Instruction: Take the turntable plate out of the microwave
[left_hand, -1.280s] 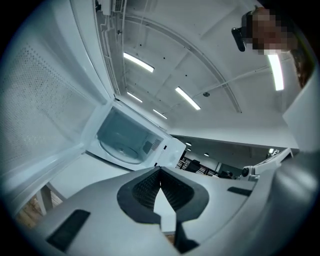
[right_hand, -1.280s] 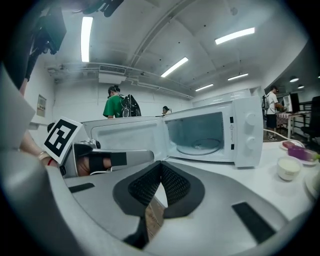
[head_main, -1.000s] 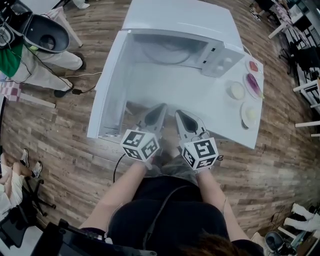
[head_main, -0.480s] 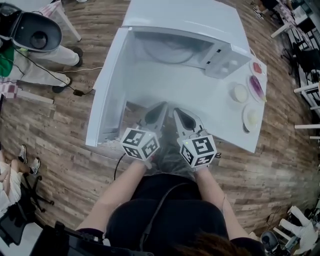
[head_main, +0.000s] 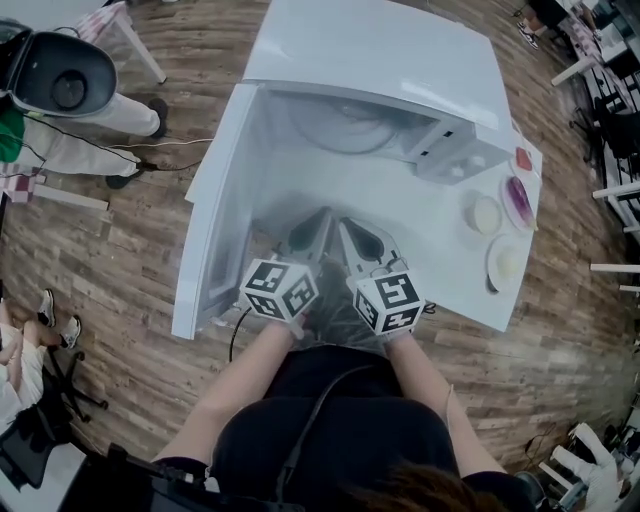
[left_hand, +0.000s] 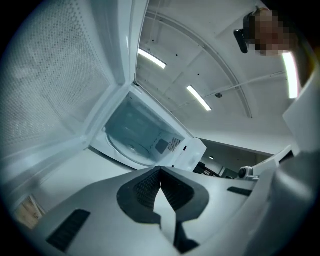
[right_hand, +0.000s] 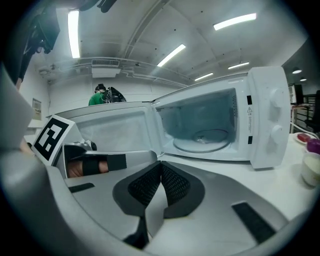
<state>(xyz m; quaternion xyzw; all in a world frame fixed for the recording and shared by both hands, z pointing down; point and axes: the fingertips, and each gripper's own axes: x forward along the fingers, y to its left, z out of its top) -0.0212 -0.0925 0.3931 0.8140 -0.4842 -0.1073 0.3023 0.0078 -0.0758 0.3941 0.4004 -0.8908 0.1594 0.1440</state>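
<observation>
The white microwave (head_main: 400, 60) stands on the white table with its door (head_main: 215, 200) swung open to the left. The glass turntable plate (head_main: 345, 125) lies inside the cavity; it also shows in the right gripper view (right_hand: 205, 140) and faintly in the left gripper view (left_hand: 131, 148). My left gripper (head_main: 320, 215) and right gripper (head_main: 345, 223) hover side by side over the table in front of the opening, a short way from it. Both point at the cavity. Each gripper's jaws are shut with nothing between the pads (left_hand: 160, 171) (right_hand: 161, 166).
Right of the microwave stand small dishes: a cream bowl (head_main: 486, 213), a purple plate (head_main: 519, 200), a pale plate (head_main: 505, 262) and a red one (head_main: 524, 158). The open door walls off the left side. A person (head_main: 60, 140) stands on the wooden floor at far left.
Both grippers have moved forward toward the microwave's opening, still side by side and shut. The microwave and its plate sit nearer to them in the head view.
</observation>
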